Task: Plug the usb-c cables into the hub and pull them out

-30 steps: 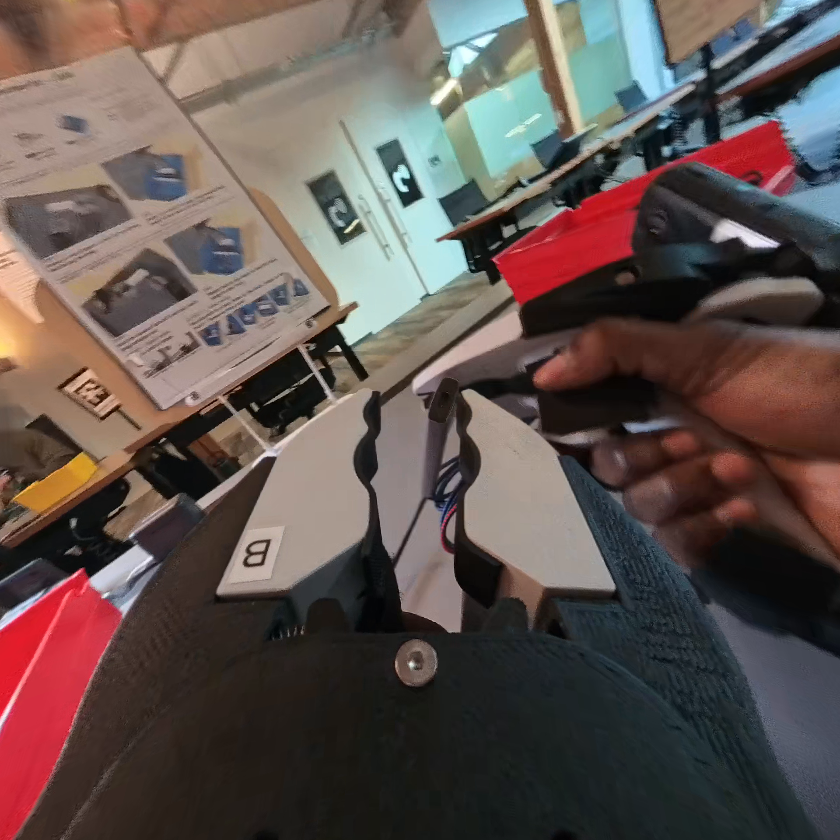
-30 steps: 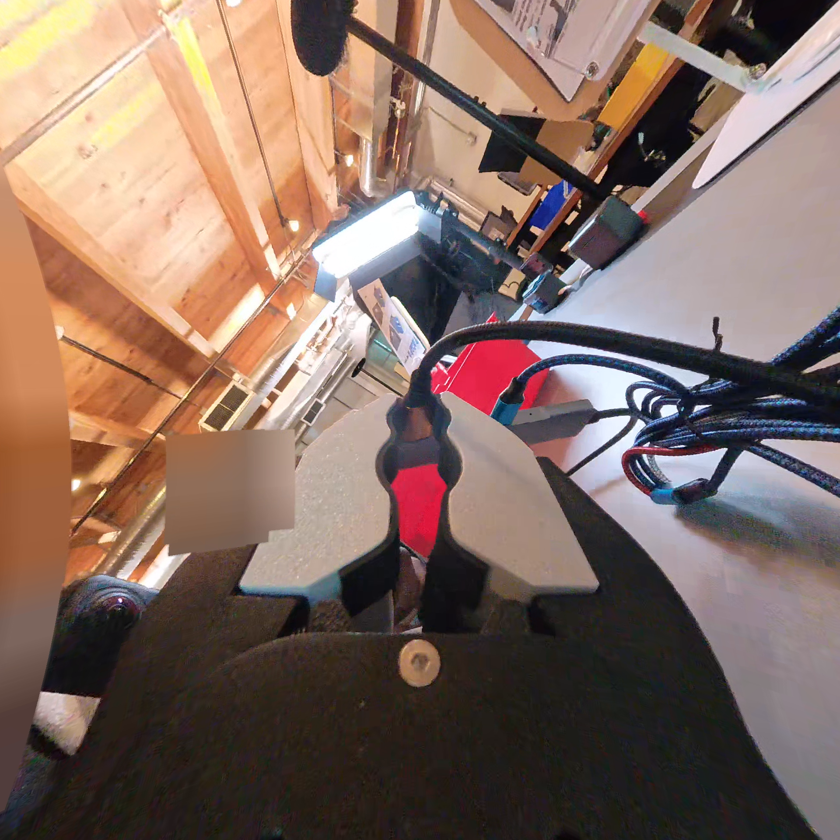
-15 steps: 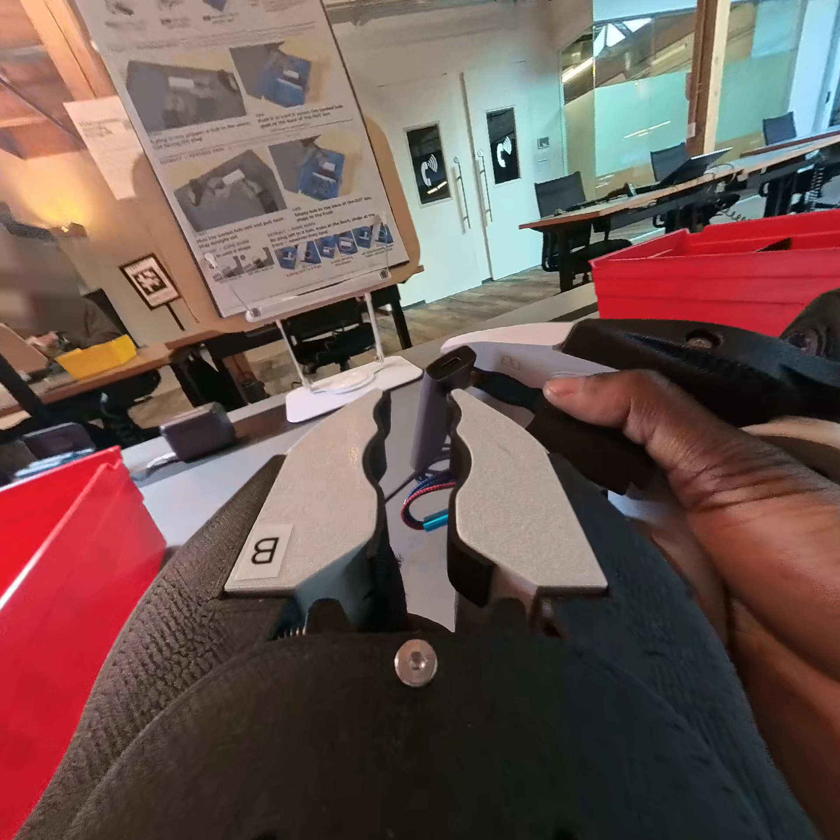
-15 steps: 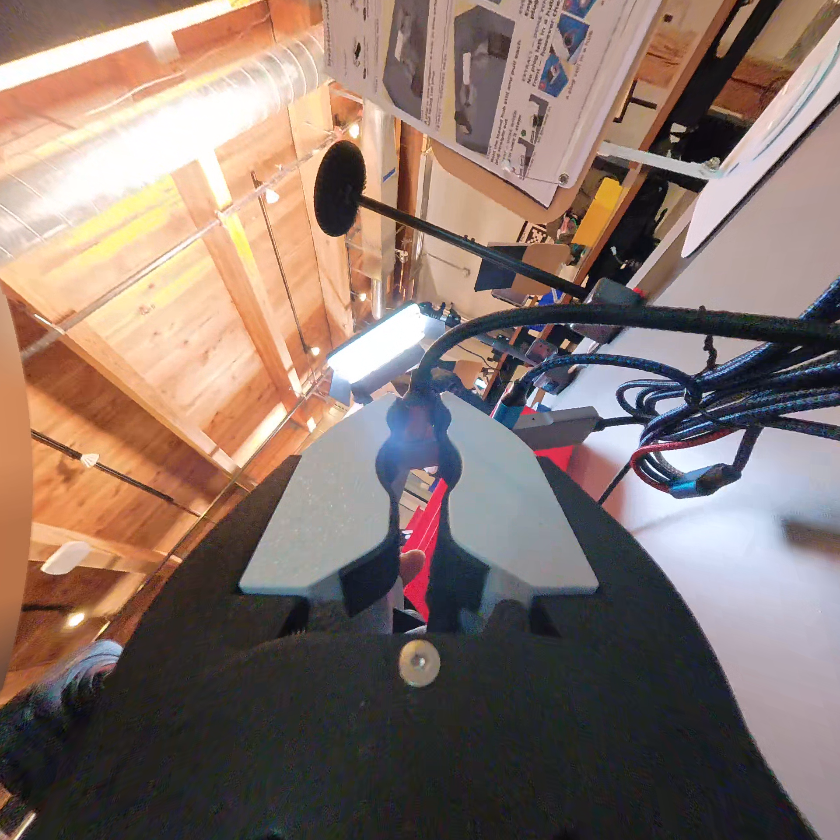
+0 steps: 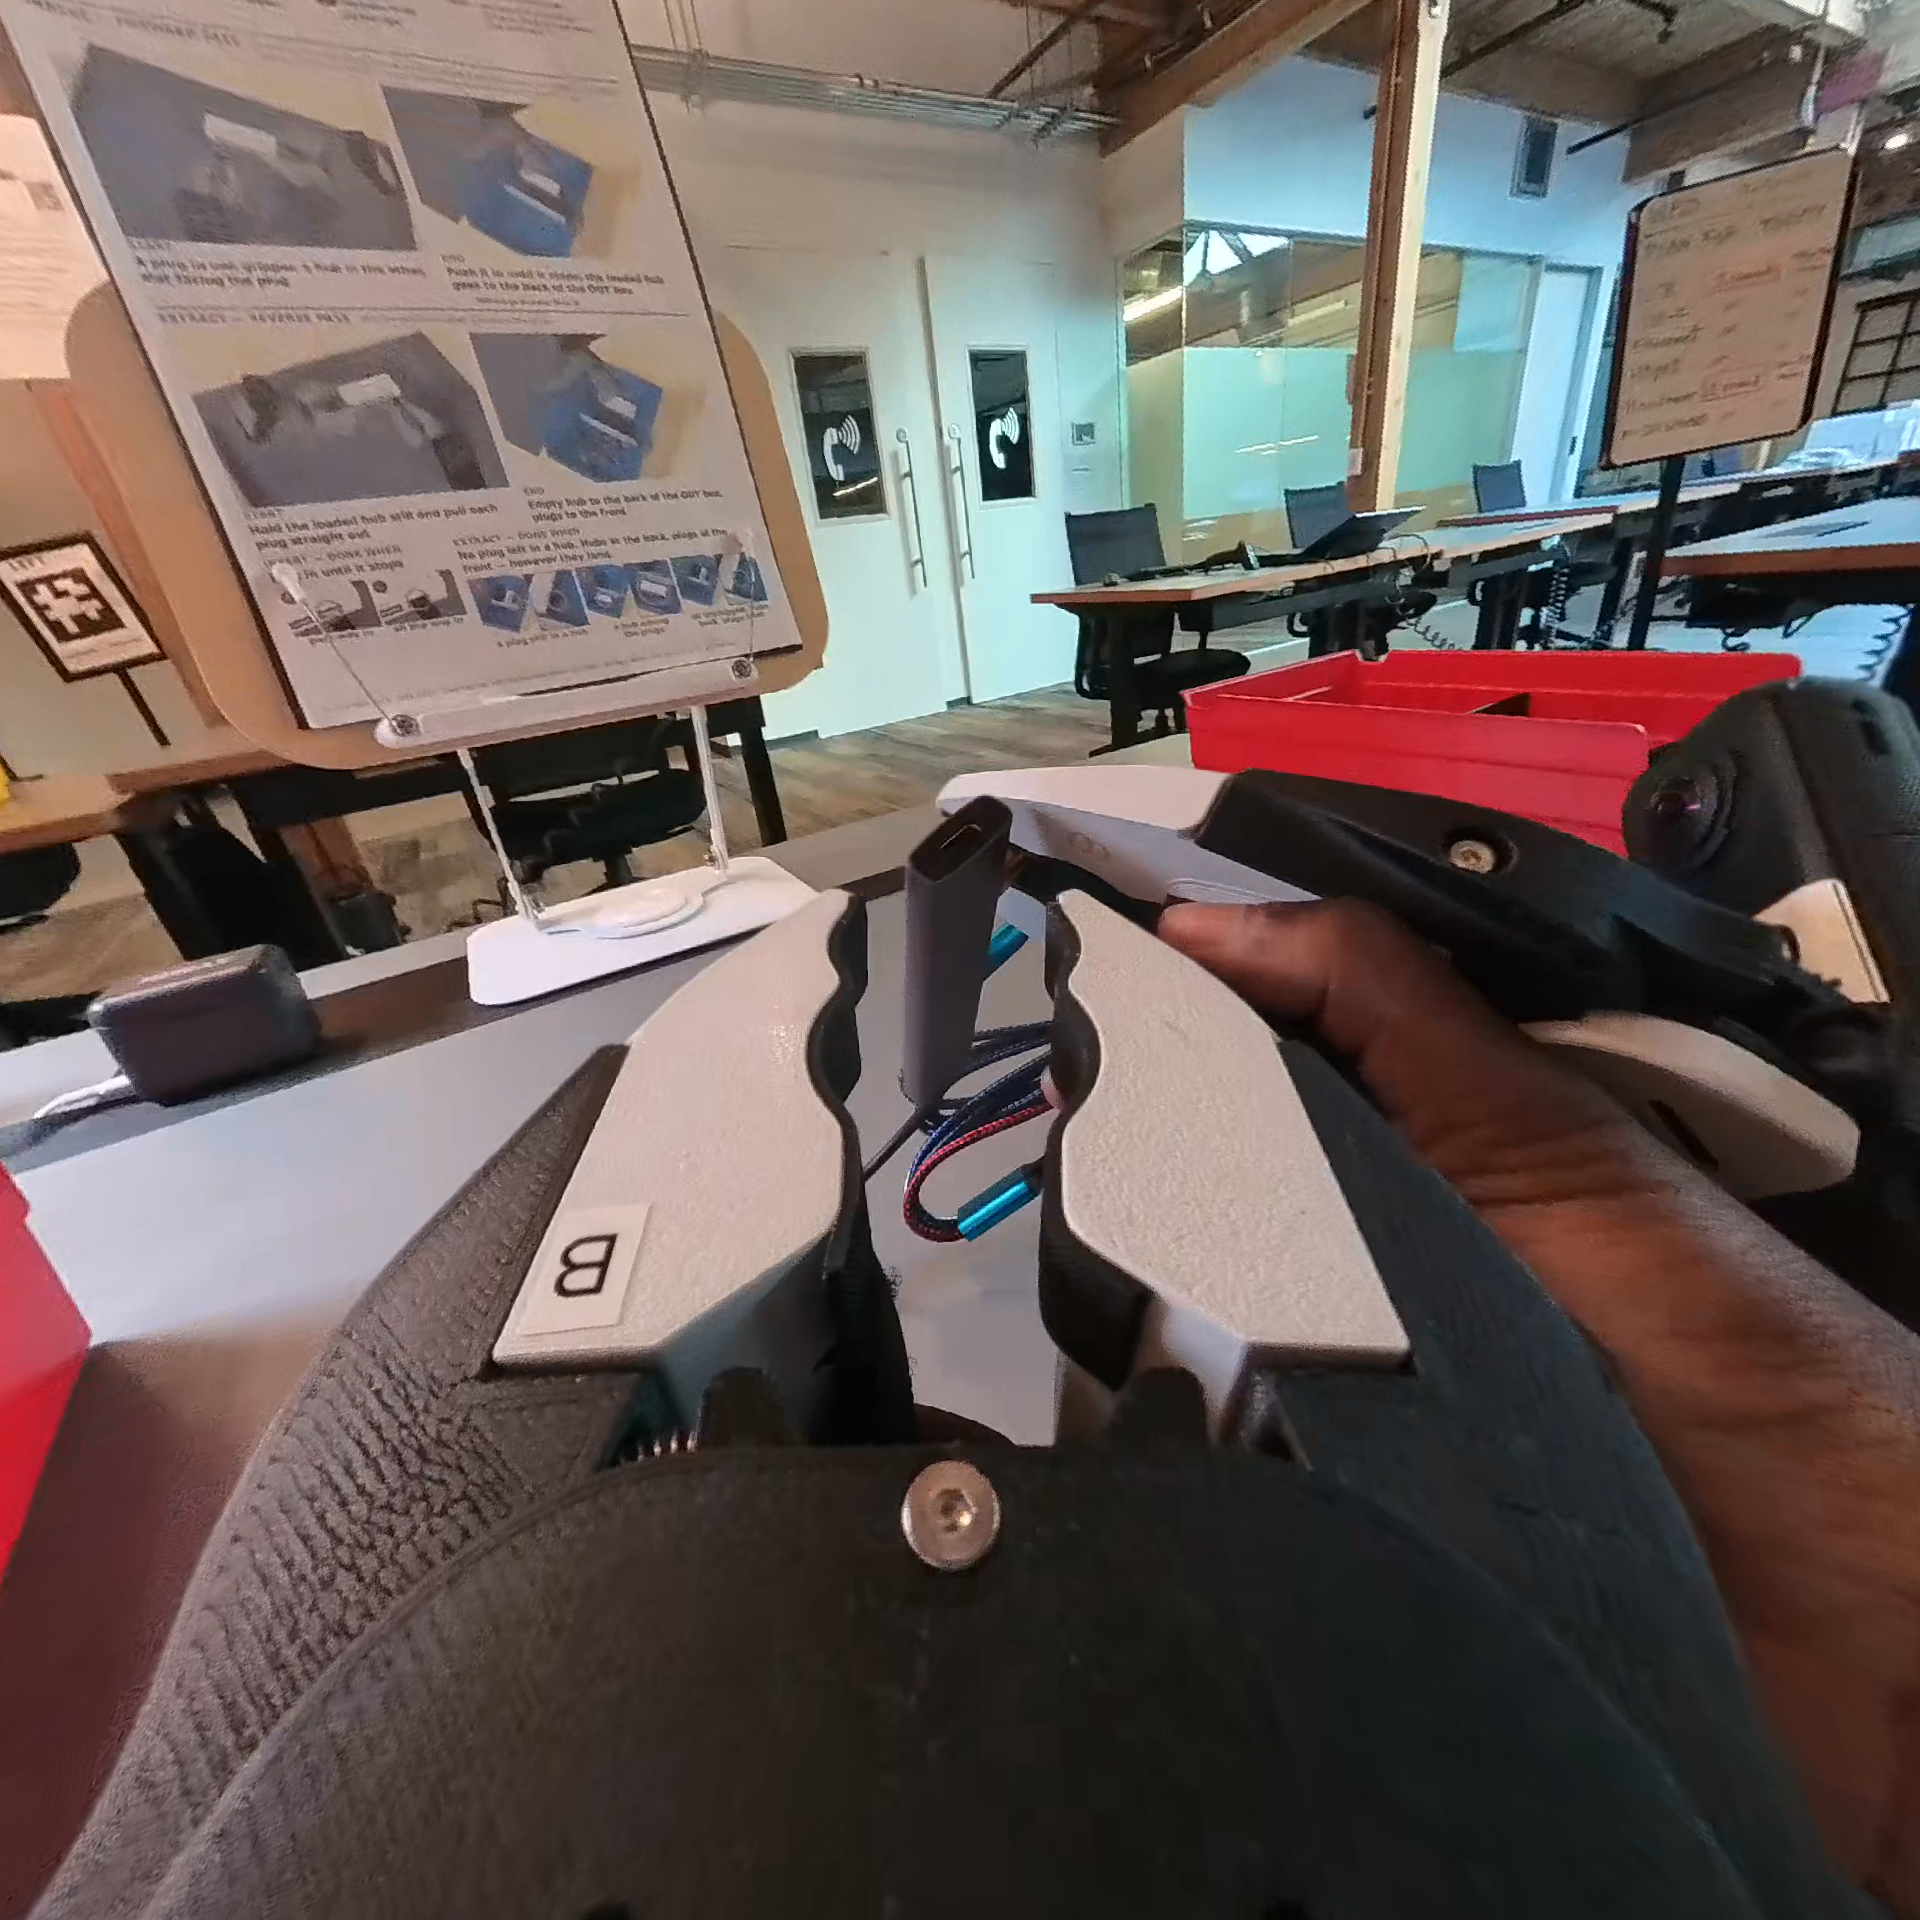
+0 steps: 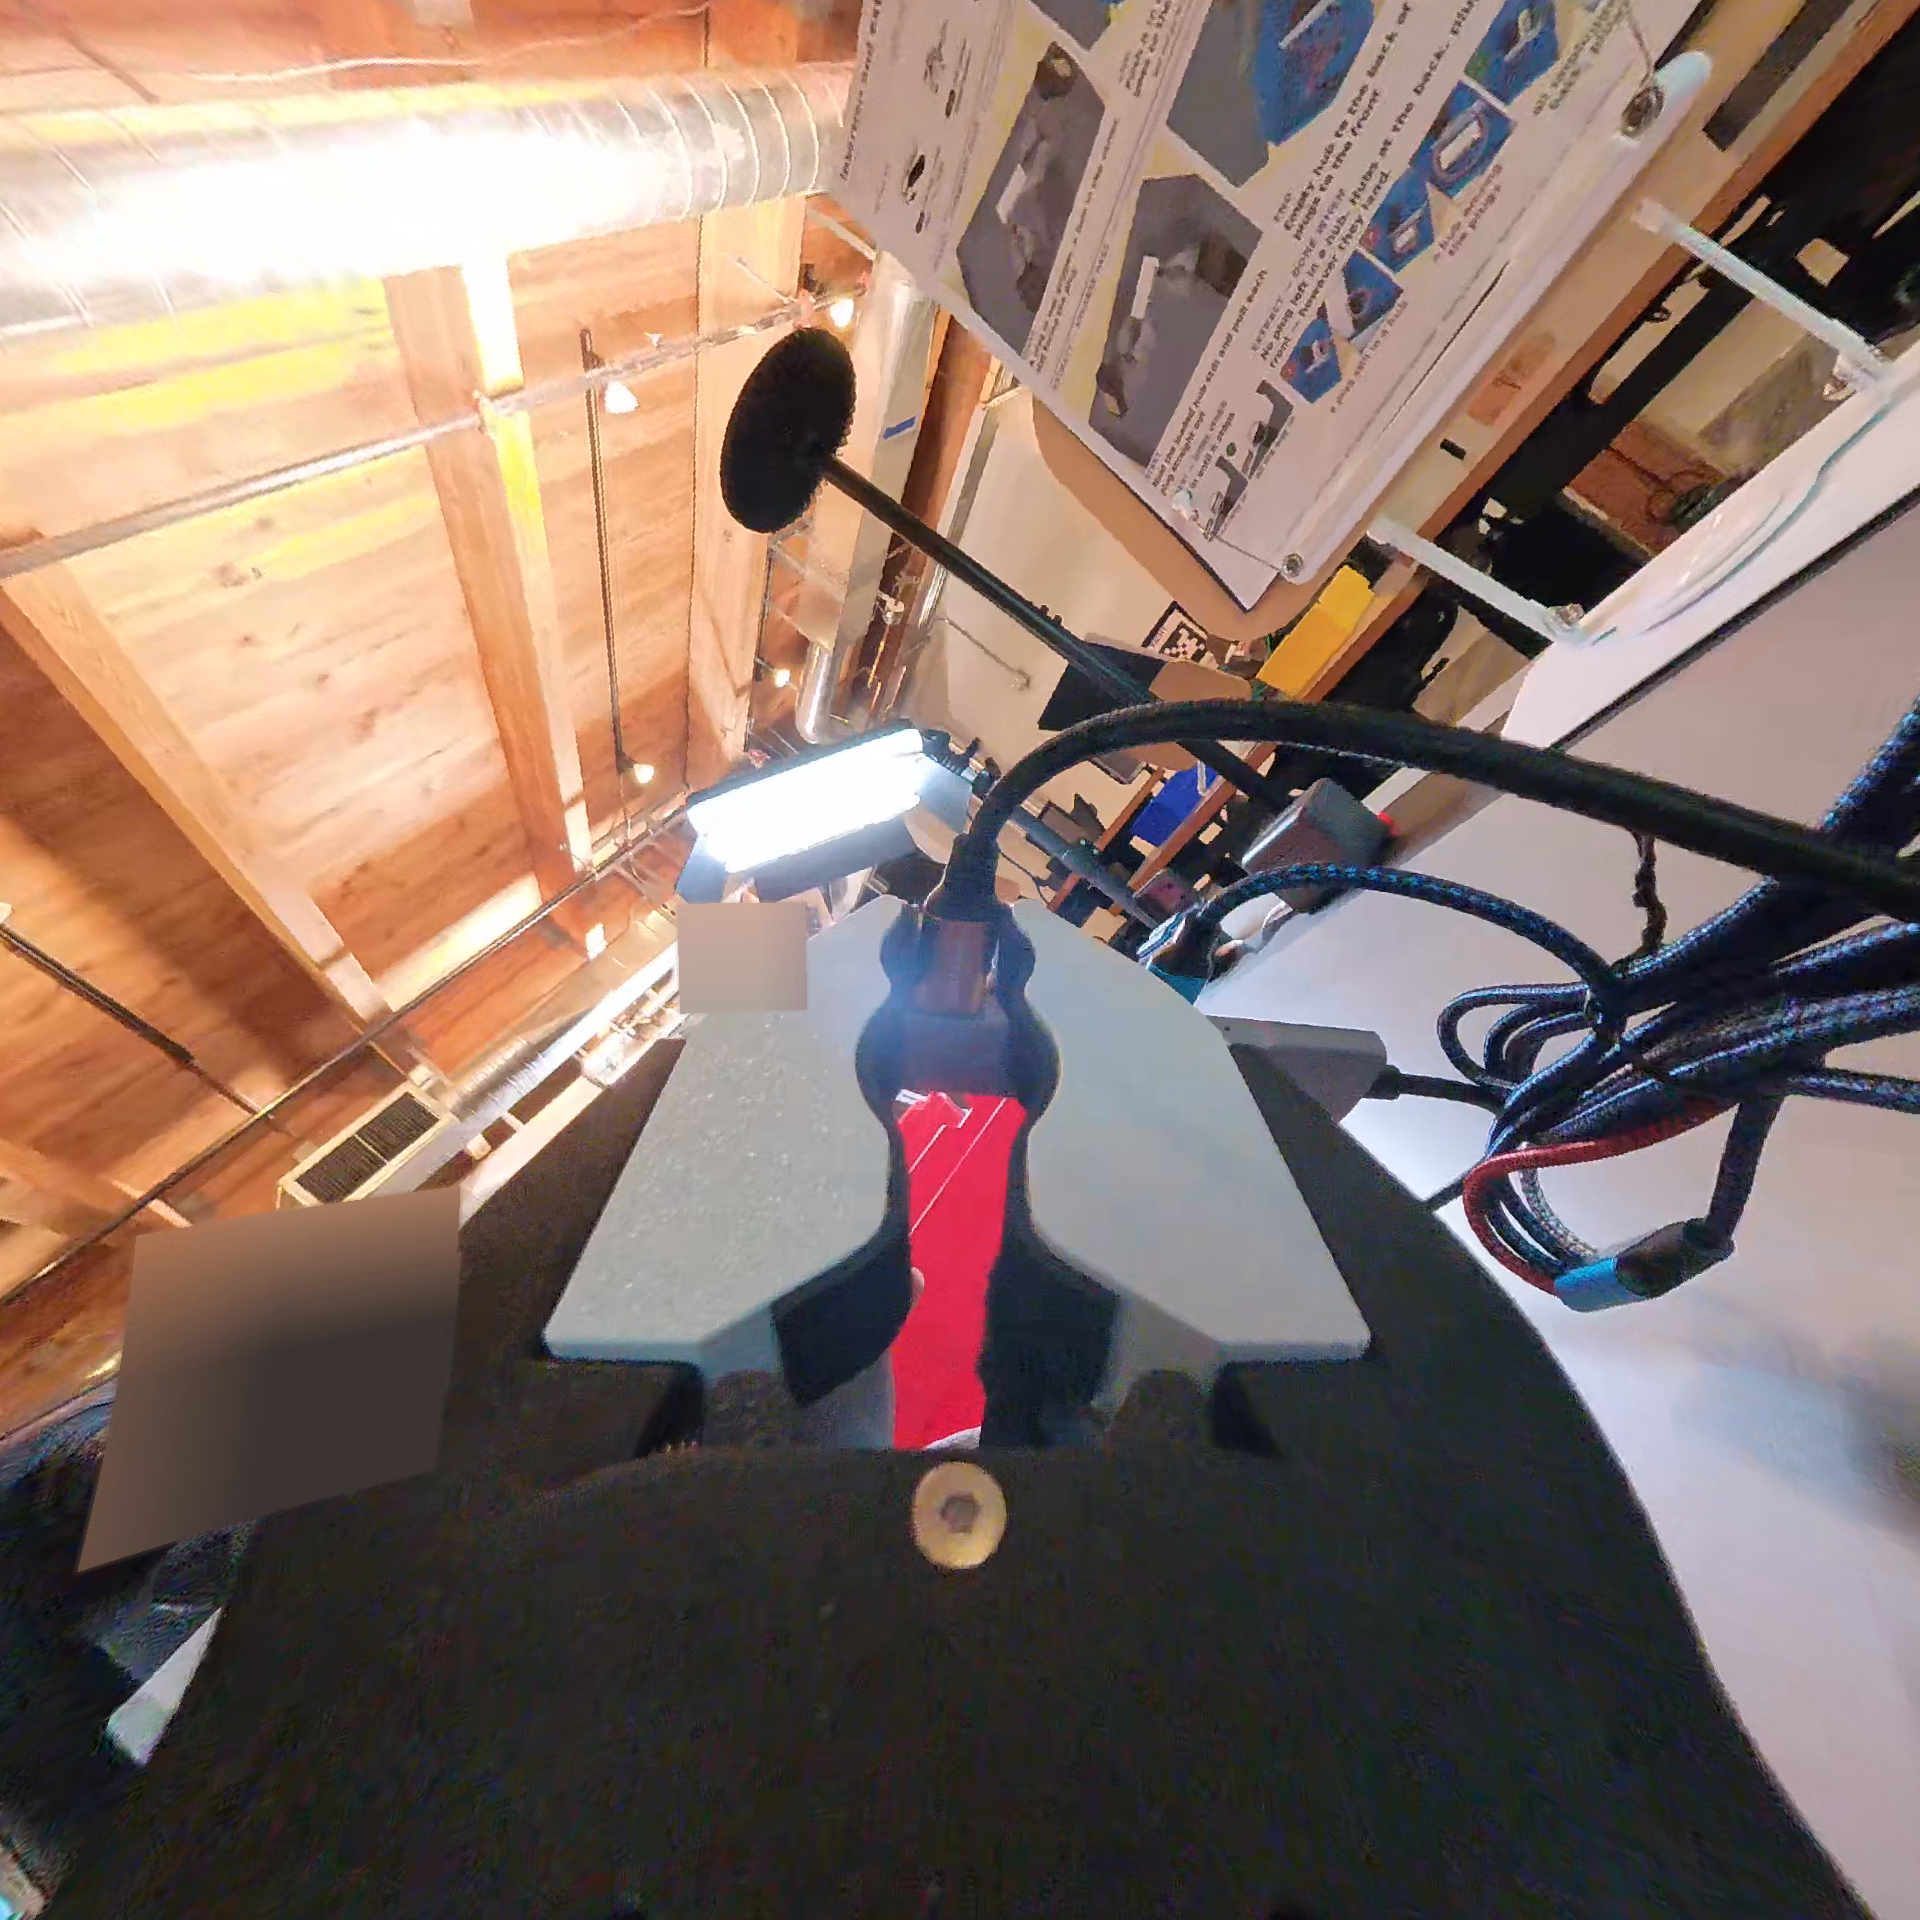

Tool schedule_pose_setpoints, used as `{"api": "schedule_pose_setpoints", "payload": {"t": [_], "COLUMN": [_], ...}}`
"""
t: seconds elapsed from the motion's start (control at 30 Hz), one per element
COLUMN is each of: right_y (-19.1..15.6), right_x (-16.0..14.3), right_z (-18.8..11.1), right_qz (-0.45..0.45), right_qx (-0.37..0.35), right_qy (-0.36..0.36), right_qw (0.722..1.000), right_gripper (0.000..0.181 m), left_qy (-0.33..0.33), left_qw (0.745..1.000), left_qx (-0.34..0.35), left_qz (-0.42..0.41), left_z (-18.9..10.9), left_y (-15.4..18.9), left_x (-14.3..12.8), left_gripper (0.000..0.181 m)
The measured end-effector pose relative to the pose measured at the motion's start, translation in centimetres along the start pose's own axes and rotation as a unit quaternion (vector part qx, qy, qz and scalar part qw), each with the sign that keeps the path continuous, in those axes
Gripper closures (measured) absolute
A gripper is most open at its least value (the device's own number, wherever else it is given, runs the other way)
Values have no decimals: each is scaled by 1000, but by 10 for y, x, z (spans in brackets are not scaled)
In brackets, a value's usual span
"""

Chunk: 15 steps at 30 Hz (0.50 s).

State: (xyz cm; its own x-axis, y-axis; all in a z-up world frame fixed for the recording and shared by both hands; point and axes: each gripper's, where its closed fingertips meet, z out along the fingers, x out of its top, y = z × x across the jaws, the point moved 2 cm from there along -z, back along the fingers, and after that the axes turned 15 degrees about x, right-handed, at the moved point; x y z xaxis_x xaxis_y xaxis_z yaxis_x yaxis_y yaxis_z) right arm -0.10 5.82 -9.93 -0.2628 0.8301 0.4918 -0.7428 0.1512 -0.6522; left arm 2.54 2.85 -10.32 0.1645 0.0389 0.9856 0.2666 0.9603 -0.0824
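Observation:
My left gripper (image 5: pixel 956 914) is shut on the grey hub (image 5: pixel 940 966), which stands upright between its jaws with an empty port on top. A blue plug (image 5: pixel 1006 945) sits at the hub's far side. In the right wrist view the hub (image 6: pixel 1304 1060) lies just beyond my right gripper (image 6: pixel 954 925). That gripper is shut on the plug (image 6: pixel 956 966) of a black cable (image 6: pixel 1351 727). In the left wrist view its white finger (image 5: pixel 1101 831) reaches to the hub's top from the right. Loose braided cables (image 6: pixel 1662 1039) lie on the table, one with a blue plug (image 5: pixel 992 1216).
A hand (image 5: pixel 1455 1143) holds the right gripper close on the right. A red bin (image 5: pixel 1455 727) stands behind it and another red bin (image 5: pixel 31 1403) at the left edge. An instruction board (image 5: pixel 416 364) on a white base (image 5: pixel 634 925) and a grey box (image 5: pixel 197 1023) stand at the grey table's (image 5: pixel 260 1195) back.
The left view has levelled out and turned, with the hub still in its jaws. The right gripper has kept its plug and stayed by the hub's top while its view rolled.

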Motion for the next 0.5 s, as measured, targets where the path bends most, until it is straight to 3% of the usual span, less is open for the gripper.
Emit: {"api": "schedule_pose_setpoints", "payload": {"t": [0.17, 0.5], "right_y": [-6, 2], "right_x": [-5, -11], "right_z": [-2, -6], "right_qz": [-11, 23], "right_qx": [5, -11], "right_qy": [12, 32], "right_qw": [1000, 999], "right_gripper": [168, 169], "left_qy": [-9, -10], "left_qw": [999, 999], "left_qx": [32, 32], "left_qz": [-16, -12], "left_z": [5, 5], "left_y": [-5, -3], "left_x": [1, -1], "left_gripper": [149, 157]}}
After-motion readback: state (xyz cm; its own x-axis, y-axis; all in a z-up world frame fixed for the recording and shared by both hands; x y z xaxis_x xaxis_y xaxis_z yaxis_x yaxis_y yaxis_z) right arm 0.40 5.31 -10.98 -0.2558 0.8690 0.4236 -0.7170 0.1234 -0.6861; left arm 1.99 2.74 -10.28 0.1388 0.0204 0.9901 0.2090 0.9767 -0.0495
